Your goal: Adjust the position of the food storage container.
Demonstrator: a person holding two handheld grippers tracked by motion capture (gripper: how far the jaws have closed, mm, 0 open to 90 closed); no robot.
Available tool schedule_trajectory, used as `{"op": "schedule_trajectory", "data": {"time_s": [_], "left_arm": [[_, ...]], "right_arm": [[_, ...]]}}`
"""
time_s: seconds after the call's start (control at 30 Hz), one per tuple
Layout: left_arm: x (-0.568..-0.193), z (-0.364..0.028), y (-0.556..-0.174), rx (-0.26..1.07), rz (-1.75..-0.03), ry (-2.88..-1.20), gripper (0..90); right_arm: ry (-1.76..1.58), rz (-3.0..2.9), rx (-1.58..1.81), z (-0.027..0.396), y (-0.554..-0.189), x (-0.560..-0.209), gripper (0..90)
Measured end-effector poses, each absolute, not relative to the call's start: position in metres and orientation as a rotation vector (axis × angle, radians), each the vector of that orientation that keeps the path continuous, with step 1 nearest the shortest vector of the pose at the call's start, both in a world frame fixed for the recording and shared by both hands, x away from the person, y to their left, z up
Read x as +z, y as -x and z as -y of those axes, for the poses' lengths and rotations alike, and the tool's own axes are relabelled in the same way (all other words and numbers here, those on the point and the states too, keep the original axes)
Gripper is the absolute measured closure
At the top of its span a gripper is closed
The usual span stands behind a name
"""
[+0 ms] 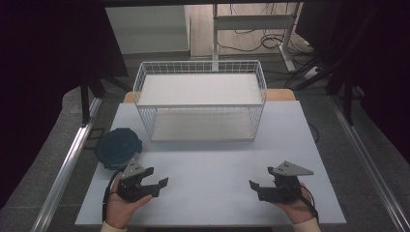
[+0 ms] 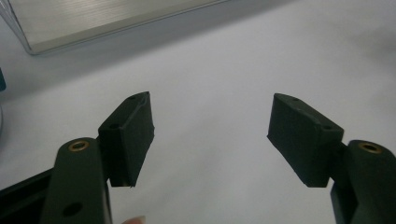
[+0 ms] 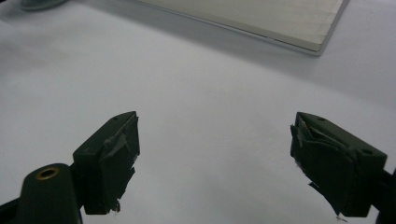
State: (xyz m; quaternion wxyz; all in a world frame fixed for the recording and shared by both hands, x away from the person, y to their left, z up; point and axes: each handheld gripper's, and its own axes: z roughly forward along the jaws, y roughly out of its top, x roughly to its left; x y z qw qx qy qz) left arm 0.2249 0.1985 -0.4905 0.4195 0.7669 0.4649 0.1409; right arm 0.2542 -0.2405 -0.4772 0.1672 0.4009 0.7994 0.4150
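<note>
While nothing is gripped, I rest both hands low on bench [image 1: 212, 159], near side of wire rack [image 1: 200, 99]: left tongs [image 1: 154, 186] wide, empty, nearest blue lid [image 1: 117, 147] off rack's left front corner; right tongs [image 1: 255, 189] wide, empty.

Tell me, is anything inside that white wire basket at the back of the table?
The wire basket looks empty: its upper shelf and lower shelf both show bare pale boards. The upper shelf covers the back of the lower one, so that part stays unseen.

- White desk [image 1: 212, 159] on grey floor [image 1: 58, 145], metal rails [image 1: 67, 164] along both sides.
- Behind: white-framed stand [image 1: 251, 21], loose cables [image 1: 270, 41] on floor.
- Dark curtains [image 1: 43, 58] at both edges.
</note>
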Motion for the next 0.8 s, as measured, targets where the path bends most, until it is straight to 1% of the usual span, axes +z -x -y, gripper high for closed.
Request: {"op": "schedule_trajectory", "data": {"time_s": [0.03, 0.17, 0.4, 0.53, 0.63, 0.8], "left_arm": [[-0.491, -0.199, -0.225, 0.352, -1.166, -1.922, 30.6], [-0.490, -0.198, -0.225, 0.351, -1.162, -1.930, 30.6], [-0.491, -0.194, -0.227, 0.348, -1.139, -1.956, 30.3], [-0.484, -0.192, -0.225, 0.314, -1.111, -1.950, 28.8], [-0.481, -0.190, -0.225, 0.338, -1.106, -1.963, 28.6], [-0.484, -0.193, -0.227, 0.339, -1.130, -1.968, 28.8]], "right_arm": [[-1.139, -2.278, 1.176, 0.243, -0.254, -0.478, 17.0], [-1.141, -2.271, 1.166, 0.248, -0.253, -0.480, 17.9], [-1.196, -2.221, 1.184, 0.255, -0.253, -0.480, 17.9], [-1.189, -2.234, 1.166, 0.253, -0.255, -0.482, 17.6], [-1.178, -2.246, 1.167, 0.255, -0.257, -0.484, 17.7], [-1.183, -2.260, 1.171, 0.259, -0.258, -0.486, 17.6]]}}
